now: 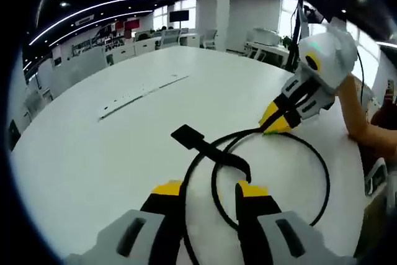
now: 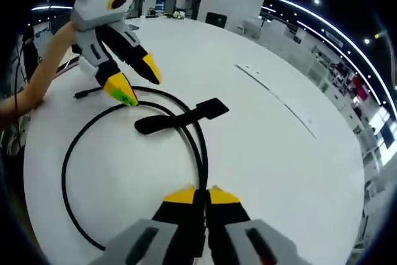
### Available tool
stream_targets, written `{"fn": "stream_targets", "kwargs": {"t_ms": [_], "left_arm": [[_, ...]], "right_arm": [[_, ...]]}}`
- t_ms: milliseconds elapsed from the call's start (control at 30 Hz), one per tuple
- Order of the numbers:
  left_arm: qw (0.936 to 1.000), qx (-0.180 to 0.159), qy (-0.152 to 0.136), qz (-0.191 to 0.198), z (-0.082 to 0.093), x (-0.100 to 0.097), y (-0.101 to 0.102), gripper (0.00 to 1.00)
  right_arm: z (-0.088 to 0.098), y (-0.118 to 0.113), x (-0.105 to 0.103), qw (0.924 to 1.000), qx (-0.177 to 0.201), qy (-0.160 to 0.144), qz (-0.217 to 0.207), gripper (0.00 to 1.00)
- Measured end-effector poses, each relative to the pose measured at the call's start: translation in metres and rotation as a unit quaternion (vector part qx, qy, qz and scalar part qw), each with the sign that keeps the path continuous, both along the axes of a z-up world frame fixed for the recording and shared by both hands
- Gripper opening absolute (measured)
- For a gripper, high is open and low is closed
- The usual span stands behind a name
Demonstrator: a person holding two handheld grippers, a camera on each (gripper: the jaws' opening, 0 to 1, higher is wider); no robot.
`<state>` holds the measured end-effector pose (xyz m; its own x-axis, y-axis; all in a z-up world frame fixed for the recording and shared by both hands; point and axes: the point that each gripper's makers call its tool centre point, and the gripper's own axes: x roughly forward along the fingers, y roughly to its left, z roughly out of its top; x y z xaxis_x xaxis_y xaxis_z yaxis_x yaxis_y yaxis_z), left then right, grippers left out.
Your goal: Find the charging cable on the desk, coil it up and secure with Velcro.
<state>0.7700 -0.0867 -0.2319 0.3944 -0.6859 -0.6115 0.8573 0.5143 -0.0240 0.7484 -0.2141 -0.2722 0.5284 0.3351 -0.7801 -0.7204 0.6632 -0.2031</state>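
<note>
1. The bench is a wide white surface. The black charging cable lies on it in loose, overlapping loops.
2. In the left gripper view, the left tool rises at 6 o'clock with its yellow-tipped jaws apart. Strands of the cable pass between them.
3. A flat black Velcro strap lies across the loops, its broad end pointing toward 10 o'clock.
4. The right tool comes in at 2 o'clock, its tips together on the cable. A person's forearm is behind it.
5. In the right gripper view, the right tool at 6 o'clock is clamped on the cable, which runs up from its tips.
6. There the left tool sits at 11 o'clock with its jaws spread, the lower tip at the cable loop. The strap lies just beside it on the bench.
</note>
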Motion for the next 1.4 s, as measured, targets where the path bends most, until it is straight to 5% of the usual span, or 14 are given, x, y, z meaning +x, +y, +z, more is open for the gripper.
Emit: {"fn": "stream_targets", "kwargs": {"t_ms": [100, 200, 300, 467, 733, 1100, 1267, 1400], "left_arm": [[0.9999, -0.001, -0.010, 0.006, 0.004, -0.012, 0.004, 0.62], [0.9988, 0.044, 0.009, 0.021, -0.015, -0.030, 0.018, 0.67], [0.9961, 0.072, 0.003, 0.050, -0.025, -0.035, 0.031, 0.70], [0.9947, 0.033, 0.030, 0.093, -0.029, -0.037, 0.030, 0.68], [0.9921, 0.045, 0.043, 0.109, -0.037, -0.020, 0.033, 0.65], [0.9902, 0.048, 0.025, 0.129, -0.022, -0.022, 0.048, 0.51], [0.9880, 0.056, 0.031, 0.141, -0.008, -0.031, 0.053, 0.23], [0.9840, 0.063, 0.041, 0.161, 0.003, -0.034, 0.060, 0.16]], "right_arm": [[0.000, 0.000, 0.000, 1.0000, -0.001, -0.001, 0.001, 0.07], [0.001, 0.000, 0.001, 1.0000, 0.005, 0.001, 0.004, 0.07], [0.001, 0.000, 0.002, 1.0000, 0.006, 0.001, 0.006, 0.07], [0.002, 0.000, 0.004, 0.9999, 0.007, 0.000, 0.008, 0.07], [-0.001, 0.007, 0.000, 0.9999, -0.001, -0.005, 0.016, 0.07], [-0.003, 0.010, -0.005, 0.9999, 0.003, -0.004, 0.016, 0.07], [-0.003, 0.012, -0.008, 0.9998, 0.002, -0.005, 0.018, 0.08], [-0.003, 0.013, -0.011, 0.9998, 0.004, -0.004, 0.018, 0.08]]}}
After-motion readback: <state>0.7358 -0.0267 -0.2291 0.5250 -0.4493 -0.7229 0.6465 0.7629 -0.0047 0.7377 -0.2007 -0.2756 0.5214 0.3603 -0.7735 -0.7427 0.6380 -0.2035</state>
